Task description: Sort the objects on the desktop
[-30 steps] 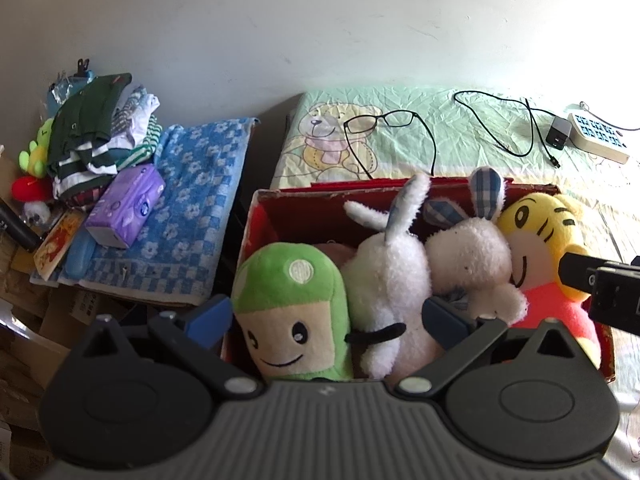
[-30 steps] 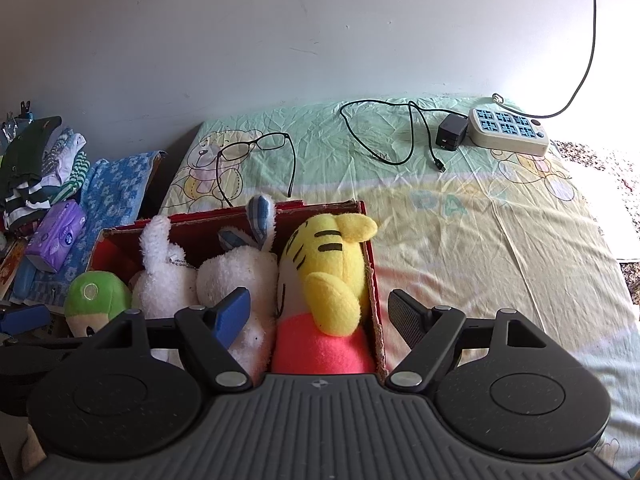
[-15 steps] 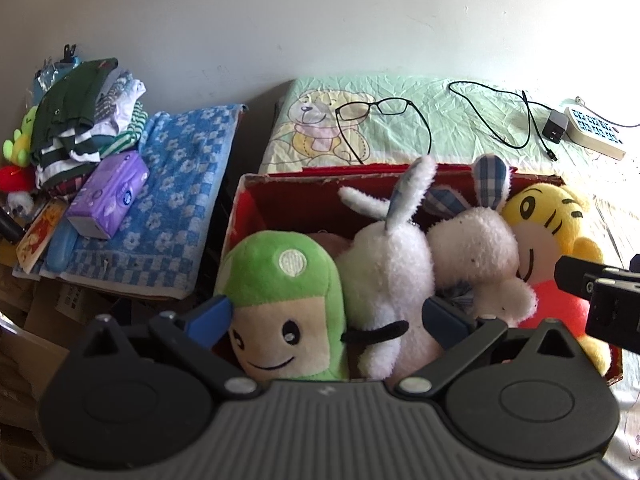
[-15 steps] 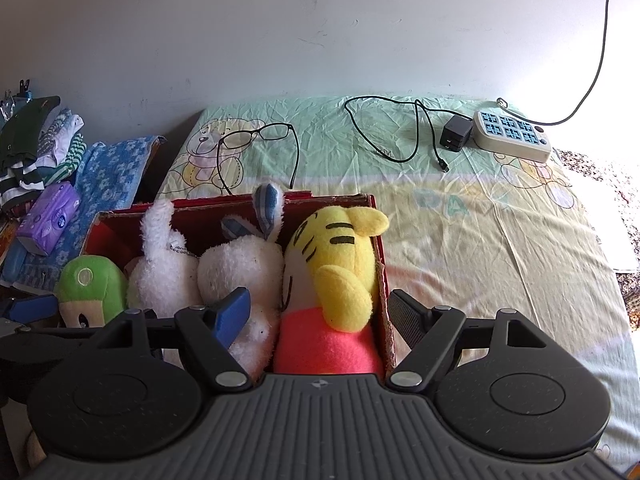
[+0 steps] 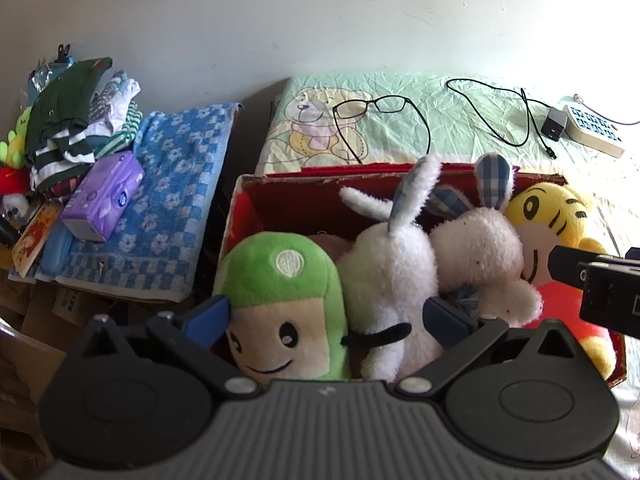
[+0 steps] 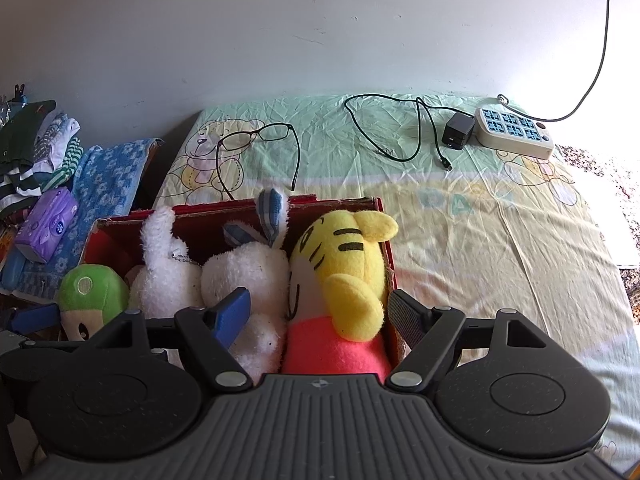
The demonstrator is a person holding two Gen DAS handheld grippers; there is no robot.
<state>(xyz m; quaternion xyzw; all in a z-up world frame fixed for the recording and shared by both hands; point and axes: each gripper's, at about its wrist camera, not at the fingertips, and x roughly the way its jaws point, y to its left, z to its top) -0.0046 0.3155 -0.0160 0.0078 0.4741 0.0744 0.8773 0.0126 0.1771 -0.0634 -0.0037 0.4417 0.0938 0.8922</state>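
A red box (image 5: 288,196) (image 6: 344,202) on the bed holds several plush toys: a green-capped doll (image 5: 280,288) (image 6: 90,292), a white rabbit (image 5: 390,264) (image 6: 164,276), a white bunny with plaid ears (image 5: 480,248) (image 6: 248,276) and a yellow tiger in red (image 5: 548,216) (image 6: 340,256). My left gripper (image 5: 326,316) is open over the doll and rabbit, holding nothing. My right gripper (image 6: 320,312) is open astride the tiger and the box's right wall, holding nothing; it also shows in the left wrist view (image 5: 596,280).
Black glasses (image 5: 372,106) (image 6: 256,138), a black charger with cable (image 5: 554,124) (image 6: 458,134) and a white power strip (image 5: 594,134) (image 6: 514,136) lie on the cartoon sheet (image 6: 480,220). Left of the bed lie a blue towel (image 5: 160,200), purple tissue pack (image 5: 104,196) and folded clothes (image 5: 68,112).
Both grippers have edged forward and slightly lower toward the box; the toys look larger. Both jaws stay open and nothing was taken hold of.
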